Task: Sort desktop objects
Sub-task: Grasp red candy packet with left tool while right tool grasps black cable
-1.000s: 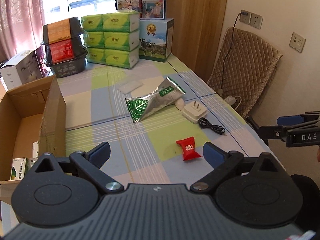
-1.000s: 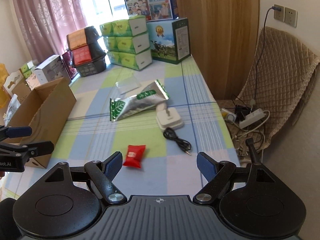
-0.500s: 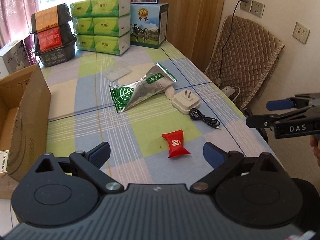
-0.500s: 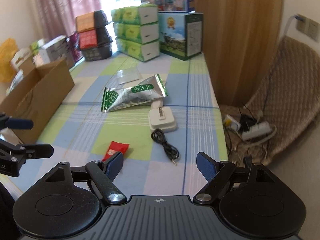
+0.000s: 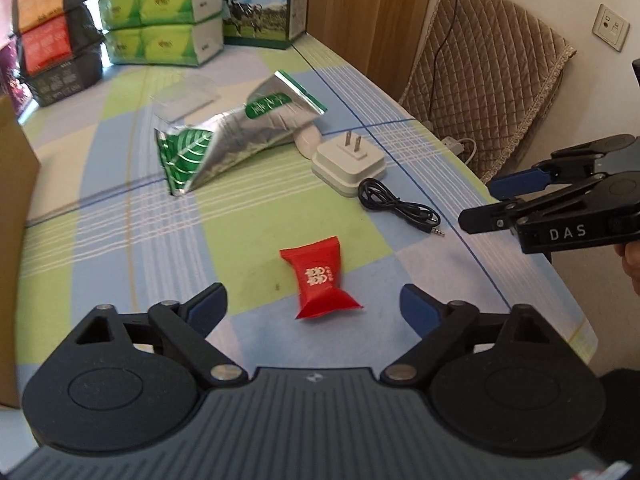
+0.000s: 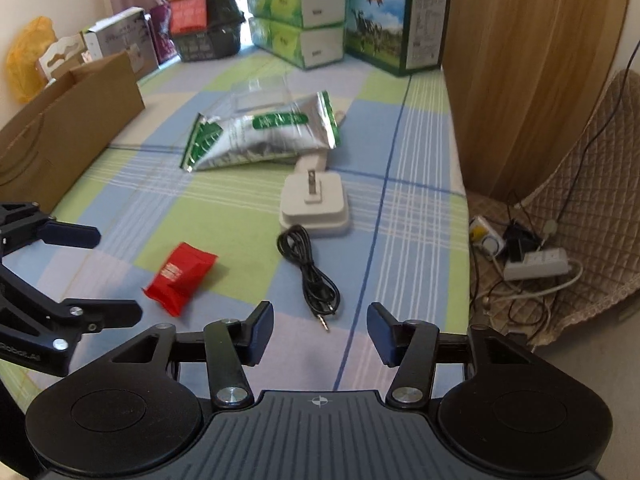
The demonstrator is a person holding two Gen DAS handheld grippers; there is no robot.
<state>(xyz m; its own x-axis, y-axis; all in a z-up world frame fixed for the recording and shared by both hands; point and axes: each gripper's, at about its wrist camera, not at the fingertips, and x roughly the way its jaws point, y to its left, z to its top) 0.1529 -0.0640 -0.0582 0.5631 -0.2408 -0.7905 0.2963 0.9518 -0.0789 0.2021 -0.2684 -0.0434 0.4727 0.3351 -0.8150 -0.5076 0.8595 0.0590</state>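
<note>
A red snack packet (image 5: 320, 278) lies on the checked tablecloth just ahead of my open left gripper (image 5: 314, 306), between its fingers' line. Beyond it rest a coiled black audio cable (image 5: 394, 206), a white plug adapter (image 5: 349, 162) and a silver-green foil bag (image 5: 236, 138). In the right wrist view the cable (image 6: 310, 268) sits straight ahead of my open right gripper (image 6: 320, 330), its jack tip close to the fingertips. The red packet (image 6: 180, 276) lies to the left, near the left gripper (image 6: 96, 276). Neither gripper holds anything.
A brown cardboard box (image 6: 64, 128) stands open at the table's left. Green tissue packs (image 5: 160, 12), a milk carton box (image 6: 394, 20) and black baskets (image 5: 56, 56) line the far end. A clear plastic sleeve (image 5: 184, 96) lies behind the foil bag. A quilted chair (image 5: 484, 80) and power strip (image 6: 536, 264) are right of the table edge.
Both grippers have come lower and closer to the table: the left toward the red packet, the right toward the black cable. The right gripper's fingers have narrowed somewhat. Nothing on the table moved.
</note>
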